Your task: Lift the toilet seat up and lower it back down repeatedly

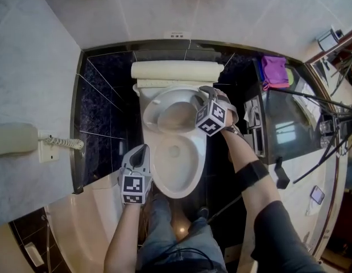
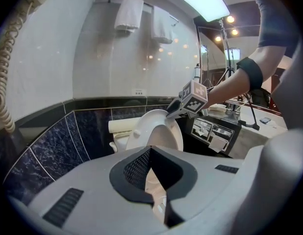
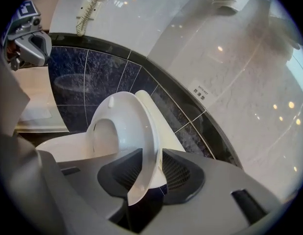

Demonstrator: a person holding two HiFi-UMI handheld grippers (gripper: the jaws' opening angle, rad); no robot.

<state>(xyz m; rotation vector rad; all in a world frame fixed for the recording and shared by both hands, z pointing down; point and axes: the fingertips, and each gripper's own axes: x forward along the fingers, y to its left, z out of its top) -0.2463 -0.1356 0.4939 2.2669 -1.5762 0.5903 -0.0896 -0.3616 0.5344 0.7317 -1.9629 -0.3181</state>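
The white toilet seat (image 1: 157,110) stands partly raised over the bowl (image 1: 190,169), tilted back toward the upright lid (image 1: 176,71). My right gripper (image 1: 203,99) is at the seat's right rim. In the right gripper view the seat's edge (image 3: 134,131) fills the gap between the pads, so my right gripper (image 3: 150,156) is shut on it. My left gripper (image 1: 143,149) hovers beside the bowl's left rim, apart from the seat. Its fingertips meet, and my left gripper (image 2: 150,149) holds nothing. The left gripper view shows the raised seat (image 2: 163,129) with the right gripper's marker cube (image 2: 194,97) at its top.
A wall phone (image 1: 16,141) with a coiled cord hangs at the left. A bathtub edge (image 1: 79,209) lies at the lower left. A counter with a purple cloth (image 1: 274,70) and a paper holder (image 1: 256,131) stands right of the toilet. Towels (image 2: 129,11) hang on the back wall.
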